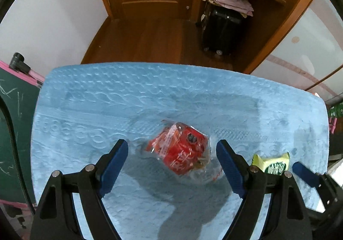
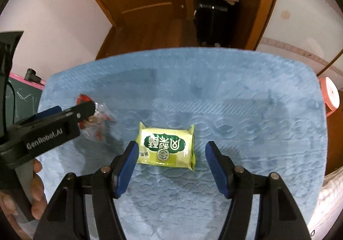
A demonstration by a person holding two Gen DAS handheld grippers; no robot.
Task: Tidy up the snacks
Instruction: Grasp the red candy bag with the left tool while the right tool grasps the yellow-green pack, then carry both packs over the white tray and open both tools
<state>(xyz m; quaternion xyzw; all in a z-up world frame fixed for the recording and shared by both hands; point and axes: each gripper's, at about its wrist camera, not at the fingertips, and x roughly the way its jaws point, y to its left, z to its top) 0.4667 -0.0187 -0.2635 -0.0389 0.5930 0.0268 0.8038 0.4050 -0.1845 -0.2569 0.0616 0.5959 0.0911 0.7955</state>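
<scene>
A red snack in clear wrapping (image 1: 182,150) lies on the blue mat (image 1: 107,100). My left gripper (image 1: 172,150) is open, its blue fingers either side of the red snack, just above the mat. A yellow-green snack packet (image 2: 167,145) lies flat on the mat (image 2: 235,94). My right gripper (image 2: 170,152) is open, with the packet between its fingers. The packet also shows in the left wrist view (image 1: 272,163) at the right. In the right wrist view the left gripper (image 2: 70,113) comes in from the left and partly hides the red snack (image 2: 96,120).
The mat covers a small table with edges close on all sides. Beyond it are a wooden floor (image 1: 150,42), a door, a black suitcase (image 1: 220,27) and shelves with folded cloth. A green chalkboard (image 1: 10,132) stands left; a pink stool (image 2: 330,98) stands right.
</scene>
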